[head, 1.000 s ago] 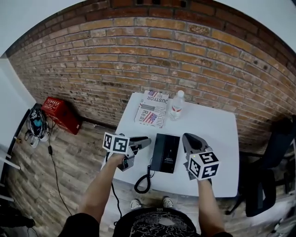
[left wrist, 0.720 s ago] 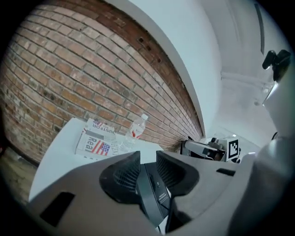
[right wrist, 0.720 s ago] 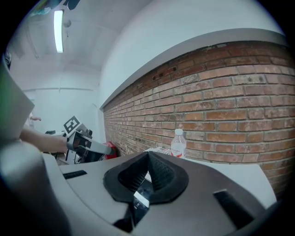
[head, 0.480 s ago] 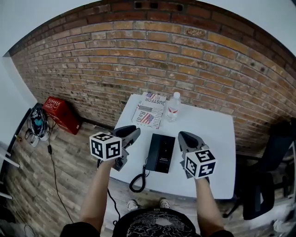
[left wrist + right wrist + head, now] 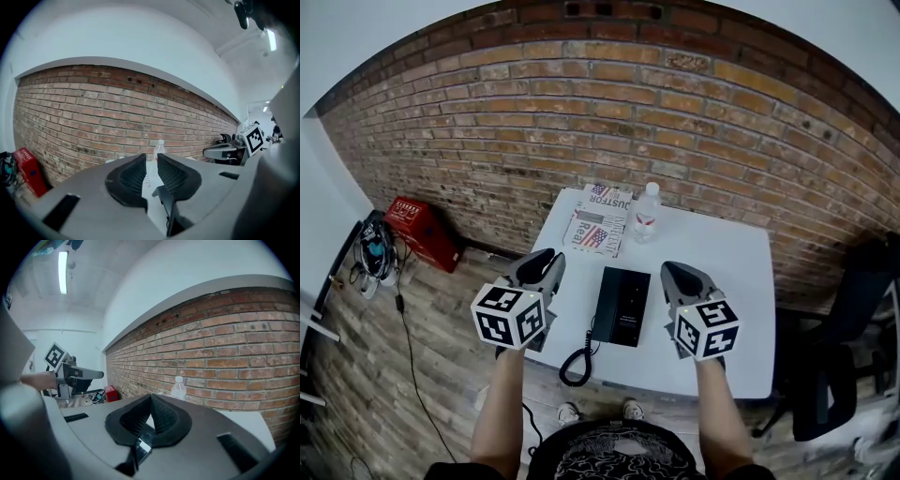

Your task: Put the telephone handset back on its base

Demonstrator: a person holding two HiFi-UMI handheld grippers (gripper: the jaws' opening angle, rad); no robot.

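Handset (image 5: 607,305) lies on the left of its base (image 5: 634,309) on the table (image 5: 727,267) as we pull our left gripper (image 5: 544,258) away leftward, jaws parted and empty, our right gripper (image 5: 675,272) closed nearby, so the task looks done.

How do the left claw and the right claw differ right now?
The left claw has its jaws slightly apart; the right claw has them meeting at the tips. The left claw hangs at the table's left edge; the right claw is over the table, right of the telephone. Both hold nothing.
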